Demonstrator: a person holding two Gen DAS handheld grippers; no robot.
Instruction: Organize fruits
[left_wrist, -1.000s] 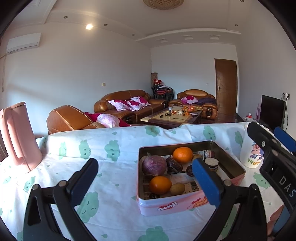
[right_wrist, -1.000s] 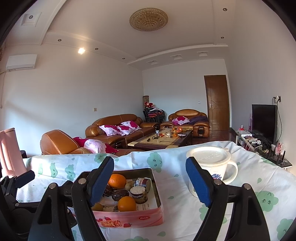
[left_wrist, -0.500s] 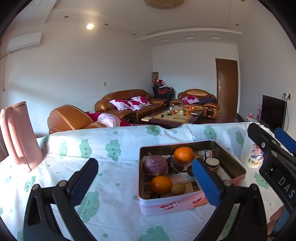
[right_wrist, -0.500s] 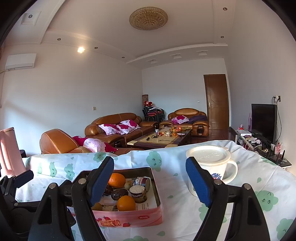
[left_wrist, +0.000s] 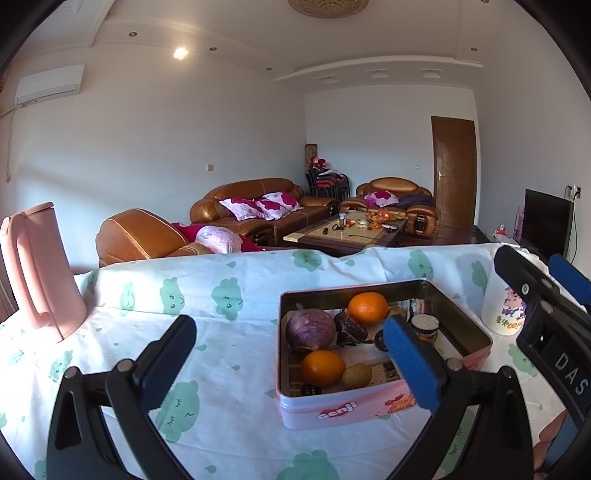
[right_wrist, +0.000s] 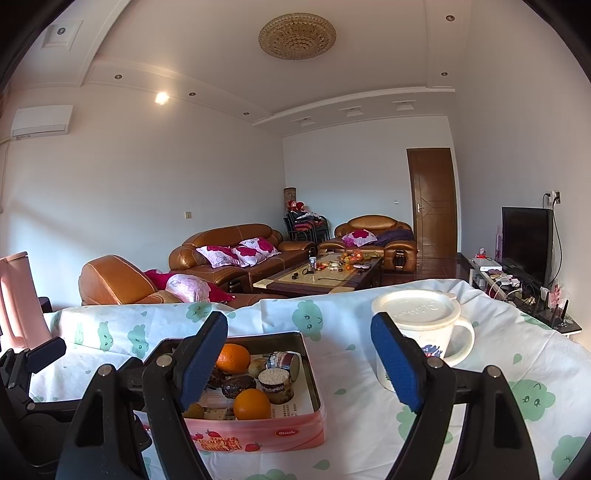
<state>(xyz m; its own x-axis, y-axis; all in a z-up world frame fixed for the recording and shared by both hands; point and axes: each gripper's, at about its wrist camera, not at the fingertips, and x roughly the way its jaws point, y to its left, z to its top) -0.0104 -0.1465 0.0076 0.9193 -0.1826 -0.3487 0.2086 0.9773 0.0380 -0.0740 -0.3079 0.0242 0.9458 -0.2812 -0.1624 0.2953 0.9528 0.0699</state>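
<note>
A home living room: leather sofas (right_wrist: 236, 247), coffee table (right_wrist: 325, 275), television (right_wrist: 526, 242).

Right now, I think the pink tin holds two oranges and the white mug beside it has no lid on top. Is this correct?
Not quite. The pink tin does hold two oranges, but the white mug beside it is covered by a white lid. The right wrist view shows this clearly.

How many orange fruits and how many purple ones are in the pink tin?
Orange fruits: 2
Purple one: 1
Total: 3
</note>
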